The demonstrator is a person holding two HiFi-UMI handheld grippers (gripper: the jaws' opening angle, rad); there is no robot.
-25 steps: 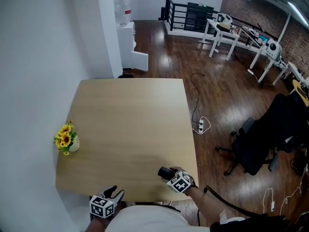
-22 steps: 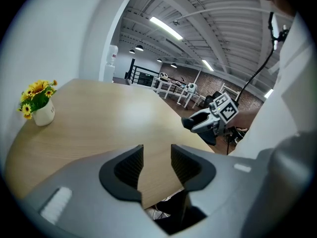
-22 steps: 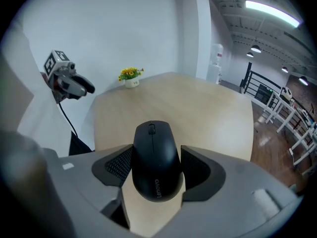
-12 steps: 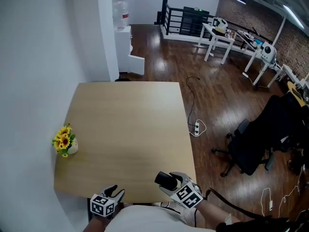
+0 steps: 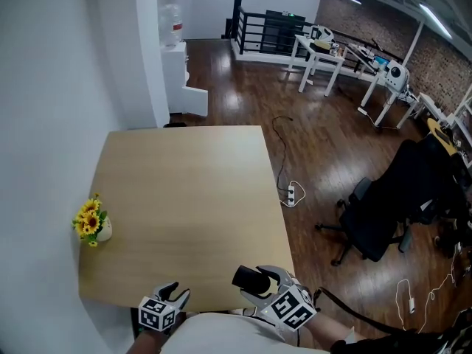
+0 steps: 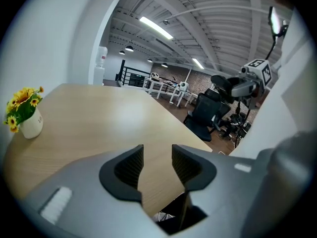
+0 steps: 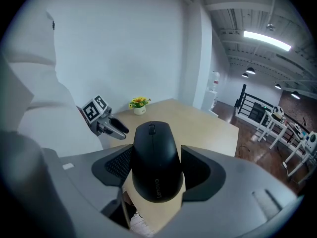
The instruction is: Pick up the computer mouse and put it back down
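Observation:
The black computer mouse [image 7: 153, 148] sits between the jaws of my right gripper [image 7: 156, 166], which is shut on its sides. In the head view the mouse [image 5: 243, 277] and right gripper [image 5: 252, 282] hang in the air over the front right edge of the wooden table [image 5: 184, 190]. My left gripper [image 5: 175, 294] rests at the table's front left edge. Its jaws [image 6: 157, 160] stand slightly apart, with only bare tabletop showing between them. The left gripper view also catches the right gripper [image 6: 237, 86] raised at the right.
A small white vase of yellow flowers [image 5: 92, 223] stands at the table's left edge by the wall. To the right, on the wooden floor, are a black office chair [image 5: 383, 212] and a power strip with cable [image 5: 291, 195]. White desks [image 5: 324, 50] stand far back.
My right gripper has lifted the mouse up off the table toward the camera and a little to the front. The left gripper has stayed put.

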